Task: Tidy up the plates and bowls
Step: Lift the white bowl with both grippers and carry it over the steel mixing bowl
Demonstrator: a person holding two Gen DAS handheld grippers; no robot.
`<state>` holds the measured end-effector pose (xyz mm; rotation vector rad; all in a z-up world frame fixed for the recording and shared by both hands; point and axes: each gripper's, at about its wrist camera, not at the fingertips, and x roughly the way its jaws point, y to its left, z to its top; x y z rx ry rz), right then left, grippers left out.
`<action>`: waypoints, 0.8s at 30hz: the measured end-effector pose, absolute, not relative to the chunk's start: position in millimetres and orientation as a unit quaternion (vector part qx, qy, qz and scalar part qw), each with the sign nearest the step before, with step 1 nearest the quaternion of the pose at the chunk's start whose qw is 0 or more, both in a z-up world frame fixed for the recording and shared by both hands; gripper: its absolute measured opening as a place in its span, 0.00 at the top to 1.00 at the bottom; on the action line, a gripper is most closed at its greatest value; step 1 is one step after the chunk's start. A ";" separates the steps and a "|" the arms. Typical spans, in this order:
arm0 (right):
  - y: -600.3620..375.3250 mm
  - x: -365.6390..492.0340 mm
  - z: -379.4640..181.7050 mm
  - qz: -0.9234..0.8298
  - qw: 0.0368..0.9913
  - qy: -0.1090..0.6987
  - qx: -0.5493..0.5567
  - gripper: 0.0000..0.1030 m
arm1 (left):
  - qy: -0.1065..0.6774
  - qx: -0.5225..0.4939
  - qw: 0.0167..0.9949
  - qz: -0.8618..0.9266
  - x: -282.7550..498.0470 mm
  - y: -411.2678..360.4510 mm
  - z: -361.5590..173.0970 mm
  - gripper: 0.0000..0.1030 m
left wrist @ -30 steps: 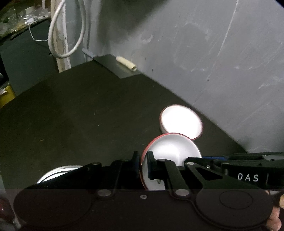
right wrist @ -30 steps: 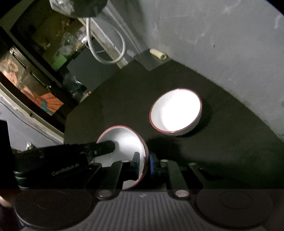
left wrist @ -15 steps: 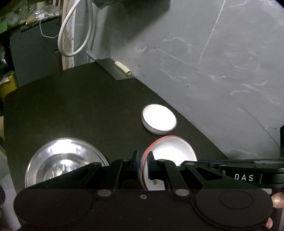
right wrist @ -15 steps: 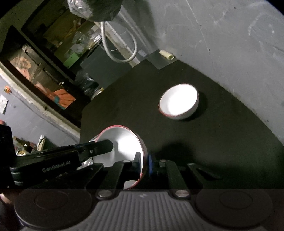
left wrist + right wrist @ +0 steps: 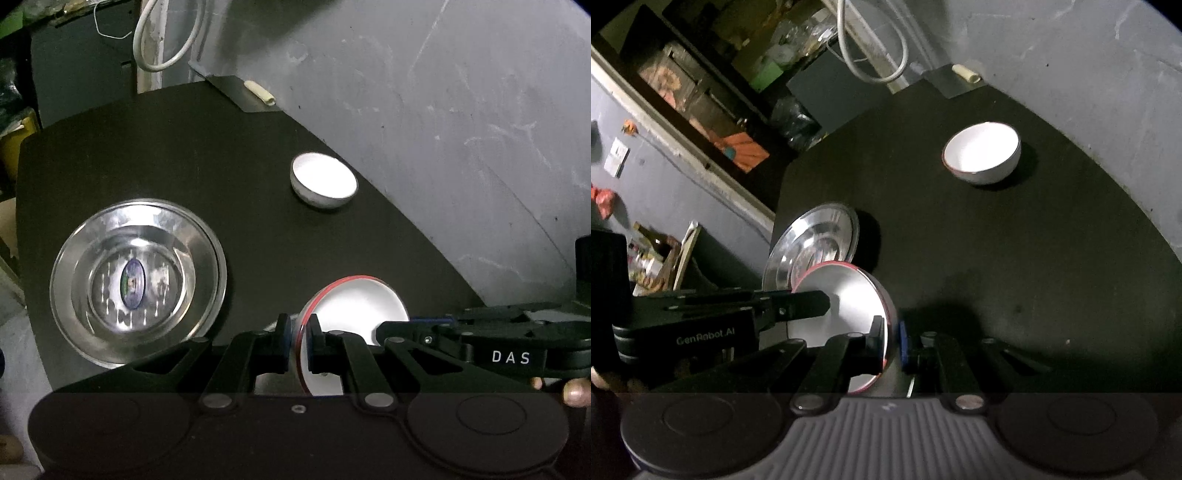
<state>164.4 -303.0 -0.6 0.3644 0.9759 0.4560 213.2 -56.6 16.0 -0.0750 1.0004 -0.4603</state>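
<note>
A white bowl with a red rim [image 5: 354, 306] hangs tilted above the black table, held by both grippers on opposite sides of its rim. My left gripper [image 5: 298, 325] is shut on the near rim in the left wrist view, where the right gripper [image 5: 391, 326] reaches in from the right. In the right wrist view my right gripper [image 5: 891, 328] is shut on the same bowl [image 5: 849, 299], and the left gripper [image 5: 820, 301] comes in from the left. A second white bowl [image 5: 324, 179] [image 5: 982, 153] stands upright near the wall. A steel plate [image 5: 136, 280] [image 5: 812, 247] lies at the table's left edge.
The black table [image 5: 184, 147] runs along a grey wall [image 5: 443, 129] on the right. A small cream roll [image 5: 260, 93] lies on a grey sheet at the far corner, under a white cable loop [image 5: 166, 44]. Cluttered shelves [image 5: 701, 85] stand beyond the table's left edge.
Both grippers have drawn back from the wall together with the held bowl. The resting bowl now looks smaller and farther, and the steel plate has come fully into view.
</note>
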 end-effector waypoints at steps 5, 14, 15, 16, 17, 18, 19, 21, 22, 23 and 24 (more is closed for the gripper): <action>-298.8 160.2 0.0 0.224 0.838 0.472 0.158 0.90 | 0.485 -0.030 0.846 -0.222 207.4 -55.9 13.5 0.92; -292.1 160.0 -0.8 0.236 0.831 0.486 0.136 0.90 | 0.504 -0.017 0.835 -0.218 203.6 -55.6 6.5 0.92; -290.8 160.6 -0.8 0.238 0.830 0.487 0.134 0.90 | 0.506 -0.016 0.834 -0.217 203.6 -55.5 5.9 0.92; -289.5 160.7 -0.8 0.240 0.829 0.488 0.131 0.90 | 0.510 -0.014 0.833 -0.215 203.8 -55.3 5.1 0.92; -288.3 160.8 -0.7 0.242 0.828 0.490 0.128 0.90 | 0.513 -0.013 0.832 -0.212 204.3 -55.2 4.1 0.92; -287.0 161.0 -1.0 0.244 0.827 0.491 0.125 0.90 | 0.515 -0.012 0.831 -0.211 205.0 -55.0 3.0 0.92; -285.6 161.1 -1.8 0.245 0.826 0.493 0.122 0.90 | 0.518 -0.012 0.829 -0.209 205.2 -54.9 2.1 0.92; -283.0 161.0 -2.5 0.247 0.825 0.495 0.117 0.90 | 0.524 -0.011 0.827 -0.205 205.7 -54.4 0.1 0.92; -282.7 161.5 -2.3 0.248 0.824 0.496 0.116 0.89 | 0.526 -0.010 0.826 -0.204 206.0 -54.4 -0.8 0.92; -282.8 161.7 -2.4 0.249 0.824 0.497 0.115 0.89 | 0.529 -0.010 0.824 -0.202 206.1 -54.6 -1.9 0.92; -282.7 162.0 -2.3 0.249 0.823 0.497 0.114 0.89 | 0.530 -0.009 0.824 -0.202 205.7 -55.4 -2.4 0.92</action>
